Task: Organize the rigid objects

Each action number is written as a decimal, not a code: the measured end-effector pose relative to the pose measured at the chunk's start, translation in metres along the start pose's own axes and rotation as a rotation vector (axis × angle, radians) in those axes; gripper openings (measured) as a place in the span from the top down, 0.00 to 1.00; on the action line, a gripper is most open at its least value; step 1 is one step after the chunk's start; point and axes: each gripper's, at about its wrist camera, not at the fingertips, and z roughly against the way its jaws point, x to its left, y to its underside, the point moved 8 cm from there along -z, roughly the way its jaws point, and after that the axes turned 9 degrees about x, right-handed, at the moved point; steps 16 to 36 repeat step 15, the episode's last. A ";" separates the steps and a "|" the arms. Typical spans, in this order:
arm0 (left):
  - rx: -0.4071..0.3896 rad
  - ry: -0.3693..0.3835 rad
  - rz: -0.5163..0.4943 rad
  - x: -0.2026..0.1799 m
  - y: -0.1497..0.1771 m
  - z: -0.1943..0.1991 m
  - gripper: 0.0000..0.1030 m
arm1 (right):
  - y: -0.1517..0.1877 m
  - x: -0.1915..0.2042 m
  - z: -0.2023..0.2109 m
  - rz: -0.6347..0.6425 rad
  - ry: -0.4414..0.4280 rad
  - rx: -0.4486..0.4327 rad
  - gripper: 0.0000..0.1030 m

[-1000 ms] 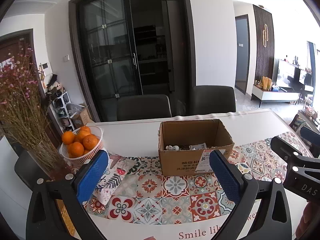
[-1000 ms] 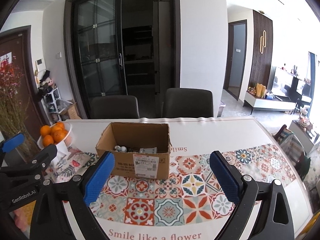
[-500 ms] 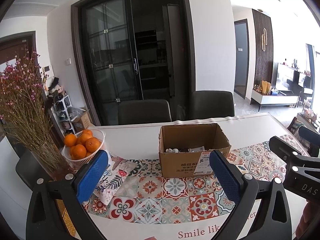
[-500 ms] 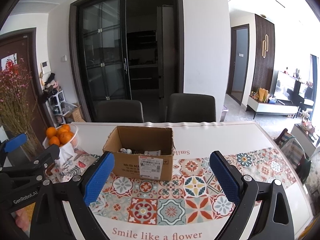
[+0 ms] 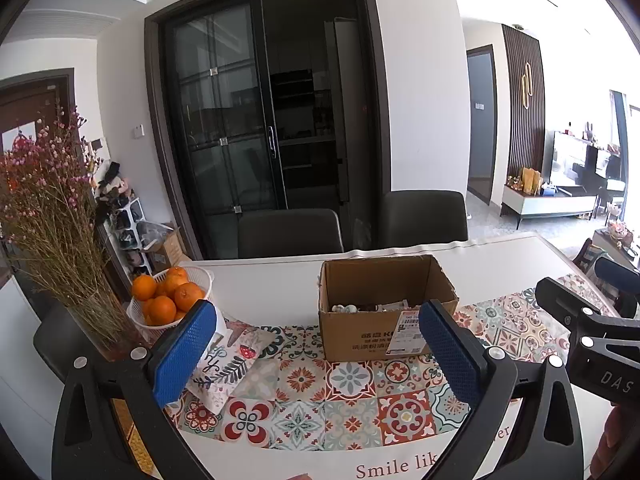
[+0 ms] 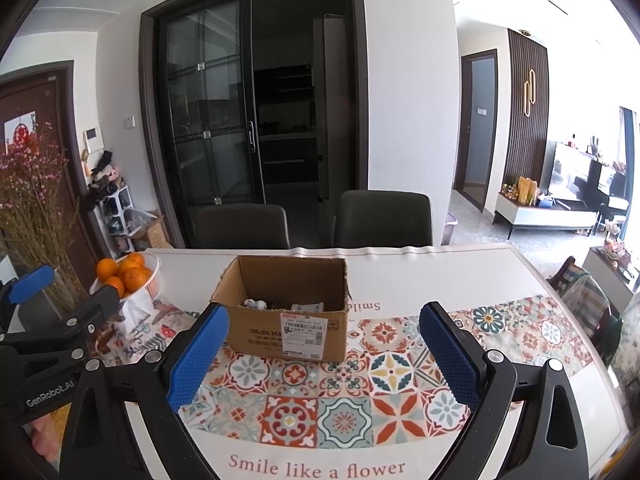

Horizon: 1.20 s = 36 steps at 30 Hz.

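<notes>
An open cardboard box [image 5: 372,334] stands on the patterned table runner [image 5: 304,380]; small items lie inside it, including a white piece [image 5: 346,309]. The box also shows in the right wrist view [image 6: 256,330], with the same items [image 6: 256,303] at its bottom. My left gripper [image 5: 316,350] is open and empty, held back from the box above the near table edge. My right gripper [image 6: 324,354] is open and empty too, at about the same distance. Each gripper shows at the edge of the other's view: the right one [image 5: 592,320] and the left one [image 6: 60,312].
A white basket of oranges [image 5: 168,300] and a vase of dried flowers [image 5: 52,240] stand at the left. A floral cloth pouch [image 5: 228,364] lies beside the basket. Two dark chairs [image 5: 288,232] stand behind the table. The runner reads "Smile like a flower" [image 6: 316,466].
Both grippers have pulled back and risen a little, so the box and table look farther and lower in both views. Both jaws stay open.
</notes>
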 end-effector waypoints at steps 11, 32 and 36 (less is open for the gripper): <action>0.002 0.006 0.003 -0.001 0.001 0.003 0.00 | -0.001 0.000 0.003 -0.002 -0.007 0.001 0.06; 0.005 0.005 0.006 0.000 0.001 0.004 0.00 | 0.000 0.001 0.002 -0.002 -0.008 0.003 0.06; 0.005 0.005 0.006 0.000 0.001 0.004 0.00 | 0.000 0.001 0.002 -0.002 -0.008 0.003 0.06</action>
